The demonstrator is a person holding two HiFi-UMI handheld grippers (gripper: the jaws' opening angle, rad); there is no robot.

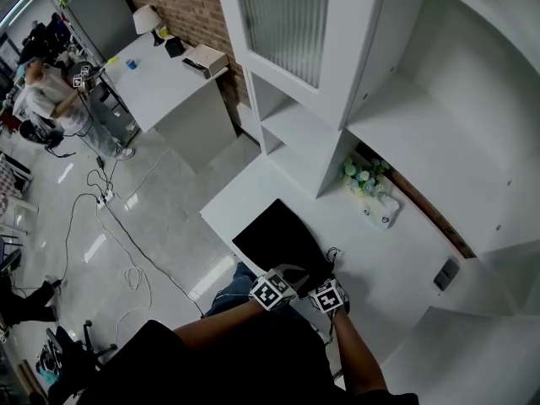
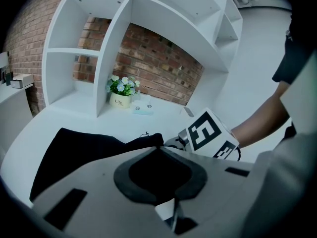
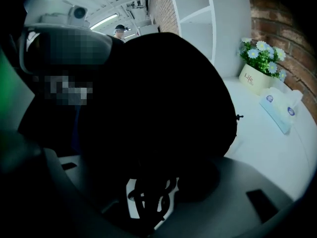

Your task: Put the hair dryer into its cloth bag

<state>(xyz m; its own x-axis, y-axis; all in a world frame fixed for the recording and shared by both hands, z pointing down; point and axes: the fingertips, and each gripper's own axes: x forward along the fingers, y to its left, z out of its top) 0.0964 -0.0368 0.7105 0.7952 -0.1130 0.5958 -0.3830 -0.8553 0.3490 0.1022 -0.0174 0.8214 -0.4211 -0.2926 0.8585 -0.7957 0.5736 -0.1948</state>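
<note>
Black cloth bag (image 1: 278, 239) lies flat on the white desk (image 1: 380, 264) in the head view, with both grippers at its near edge. The left gripper (image 2: 158, 150) is clenched on the bag's hem, plain in its own view. Only the right gripper view catches the hair dryer (image 3: 198, 180). The right gripper (image 1: 326, 287), jaws wide, grasps its dark body at the bag's mouth, with the coiled cord (image 3: 148, 195) between the jaws.

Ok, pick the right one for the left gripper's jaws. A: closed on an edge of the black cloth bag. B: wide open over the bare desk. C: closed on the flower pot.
A: the left gripper has its jaws together on an edge of the black cloth bag, and the dark cloth sits pinched between them in the left gripper view.
</note>
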